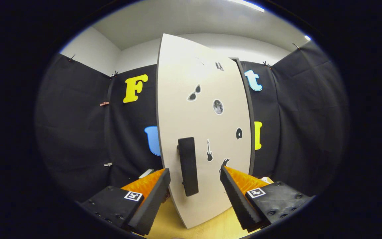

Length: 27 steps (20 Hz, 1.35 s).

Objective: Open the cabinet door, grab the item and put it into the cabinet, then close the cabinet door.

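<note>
A tall pale cabinet door with small stickers stands straight ahead, set on a wooden tabletop. A black upright handle sticks out from its lower left part. My gripper is open, its two fingers spread wide to either side of the handle. The handle sits between the fingers, closer to the left one, and neither finger touches it. A dark edge of the cabinet shows along the door's right side. A small pale object peeks out behind the left finger; I cannot tell what it is.
Black cloth walls enclose the booth on the left, back and right. White room walls and a ceiling light show above them. Small clips hold the cloth on the left.
</note>
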Tool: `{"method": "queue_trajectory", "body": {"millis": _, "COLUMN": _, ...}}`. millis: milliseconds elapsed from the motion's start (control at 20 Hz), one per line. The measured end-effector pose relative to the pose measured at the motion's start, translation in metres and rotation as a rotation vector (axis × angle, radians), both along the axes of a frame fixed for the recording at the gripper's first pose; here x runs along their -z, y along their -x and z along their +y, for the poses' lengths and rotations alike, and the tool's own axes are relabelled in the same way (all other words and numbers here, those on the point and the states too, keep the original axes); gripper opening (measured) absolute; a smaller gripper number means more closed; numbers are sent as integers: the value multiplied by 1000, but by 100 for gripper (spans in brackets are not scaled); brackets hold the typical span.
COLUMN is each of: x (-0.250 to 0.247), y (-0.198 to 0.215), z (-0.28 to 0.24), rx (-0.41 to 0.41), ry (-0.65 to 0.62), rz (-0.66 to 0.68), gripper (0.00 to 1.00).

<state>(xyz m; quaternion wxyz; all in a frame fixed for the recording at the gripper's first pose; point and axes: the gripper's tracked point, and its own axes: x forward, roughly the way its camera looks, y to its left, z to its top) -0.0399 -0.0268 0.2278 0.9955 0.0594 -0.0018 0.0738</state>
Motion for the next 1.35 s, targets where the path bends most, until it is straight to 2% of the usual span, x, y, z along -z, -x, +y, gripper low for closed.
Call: {"method": "queue_trajectory", "body": {"millis": 1350, "x": -1, "y": 12, "z": -7, "rx": 54, "ry": 59, "rz": -2, "gripper": 98}}
